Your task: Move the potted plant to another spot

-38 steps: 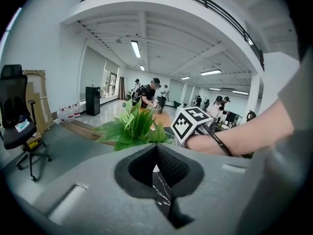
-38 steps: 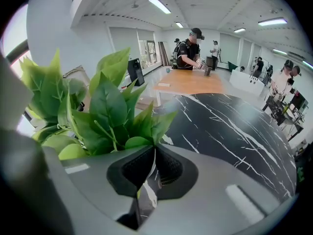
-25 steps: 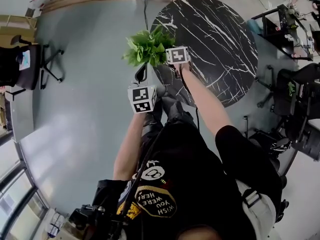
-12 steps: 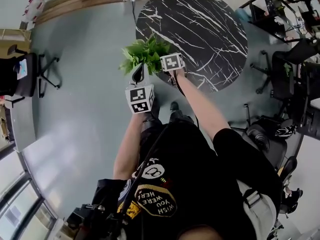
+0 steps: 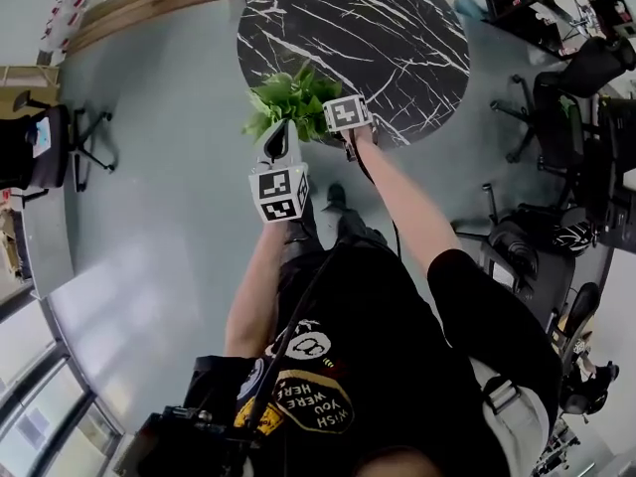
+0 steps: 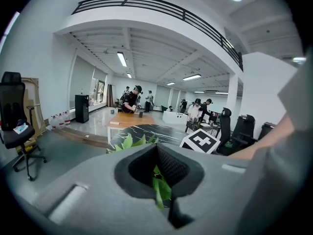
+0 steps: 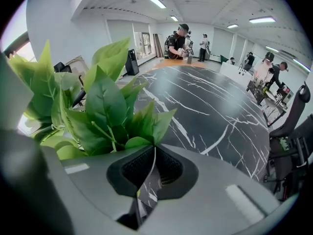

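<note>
The plant [image 5: 291, 102] sits right at the tips of both grippers, ahead of the person, and its leaves overlap the near left edge of the round black marble surface [image 5: 378, 18]. The pot is hidden under the foliage in every view, so I cannot tell whether it rests on the edge or hangs just off it.

The right gripper [image 7: 151, 153] is closed narrow on a thin pale edge, which I judge to be the pot's rim. Leaves [image 7: 98, 106] rise immediately to its left. The left gripper [image 6: 157, 148] is also drawn together, with a green leaf [image 6: 161, 187] showing in the slit between its jaws. Whether it also has the pot is unclear.

The coming move turns on one relation. The surface [image 7: 210, 111] stretches away ahead and to the right of the plant, on the right gripper's side, and open floor [image 5: 169, 167] lies to the left. The right gripper is nearer the surface and seems to carry the load. A new spot on the marble would therefore mean pushing forward and rightward while keeping the stems upright.
</note>
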`<control>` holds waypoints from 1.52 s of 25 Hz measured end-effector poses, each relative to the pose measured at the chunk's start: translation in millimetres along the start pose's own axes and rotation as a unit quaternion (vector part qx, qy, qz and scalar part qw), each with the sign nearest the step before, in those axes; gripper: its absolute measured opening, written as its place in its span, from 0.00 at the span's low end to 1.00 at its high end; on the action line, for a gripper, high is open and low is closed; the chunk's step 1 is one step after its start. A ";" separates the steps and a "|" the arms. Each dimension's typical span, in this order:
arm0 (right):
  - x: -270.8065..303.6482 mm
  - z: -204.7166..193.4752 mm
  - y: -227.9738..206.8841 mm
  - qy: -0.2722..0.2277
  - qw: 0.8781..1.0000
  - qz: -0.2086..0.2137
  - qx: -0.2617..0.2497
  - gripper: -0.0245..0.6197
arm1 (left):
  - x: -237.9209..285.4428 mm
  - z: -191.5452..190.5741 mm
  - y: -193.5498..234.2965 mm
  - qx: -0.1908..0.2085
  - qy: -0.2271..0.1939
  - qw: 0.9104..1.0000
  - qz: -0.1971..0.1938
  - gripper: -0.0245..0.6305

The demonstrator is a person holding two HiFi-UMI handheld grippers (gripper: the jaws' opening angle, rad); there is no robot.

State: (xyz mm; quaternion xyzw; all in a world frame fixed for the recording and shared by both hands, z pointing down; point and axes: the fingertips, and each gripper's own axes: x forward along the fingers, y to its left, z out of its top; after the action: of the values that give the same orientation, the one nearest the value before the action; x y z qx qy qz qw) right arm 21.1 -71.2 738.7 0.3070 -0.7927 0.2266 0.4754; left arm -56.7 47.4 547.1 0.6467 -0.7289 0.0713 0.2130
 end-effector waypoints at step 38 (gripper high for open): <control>-53.0 -54.3 -402.2 -0.051 0.950 -0.175 0.252 0.07 | 164.8 18.9 -185.0 0.082 0.018 0.979 -0.186 0.04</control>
State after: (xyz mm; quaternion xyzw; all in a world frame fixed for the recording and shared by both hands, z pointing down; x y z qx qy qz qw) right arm 355.9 -306.6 742.7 0.5618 -0.6666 0.3161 0.3743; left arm 107.2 -138.5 564.7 0.7846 -0.5840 0.1014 0.1820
